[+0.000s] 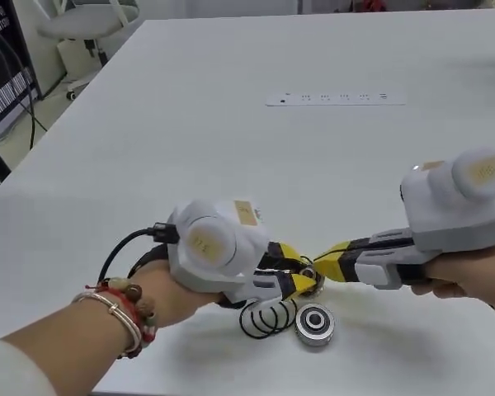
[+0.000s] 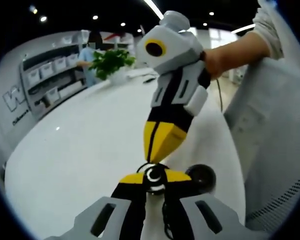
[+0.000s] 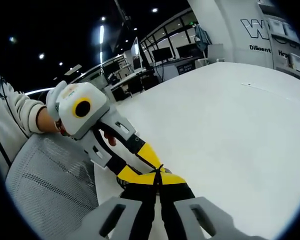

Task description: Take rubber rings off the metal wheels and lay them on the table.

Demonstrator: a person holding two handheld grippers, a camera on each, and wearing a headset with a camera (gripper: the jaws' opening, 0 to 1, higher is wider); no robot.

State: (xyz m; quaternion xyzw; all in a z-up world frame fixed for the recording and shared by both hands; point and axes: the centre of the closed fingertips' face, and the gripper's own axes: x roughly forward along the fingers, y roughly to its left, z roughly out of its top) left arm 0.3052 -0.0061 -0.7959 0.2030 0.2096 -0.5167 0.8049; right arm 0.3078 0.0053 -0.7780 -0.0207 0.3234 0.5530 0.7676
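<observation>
While the left gripper (image 2: 155, 177) clamps a small metal wheel (image 2: 154, 173) in near-closed jaws, the right gripper (image 3: 158, 176) meets it tip to tip, jaws pinched, apparently on its rubber ring (image 3: 160, 167). Loose rings (image 1: 266, 318) and a second wheel (image 1: 315, 323) lie just beneath the tips. This looks like the stripping step. Next, the right gripper should draw away, stretching the ring over the rim.

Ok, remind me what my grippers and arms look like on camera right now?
Both the left gripper and right gripper have grey-white bodies and black tongs with yellow tips. A black cable loops from the left one's rear. The left wrist wears beaded bracelets, red and brown, plus a thin bangle; a pale sleeve sits further up that arm.
</observation>
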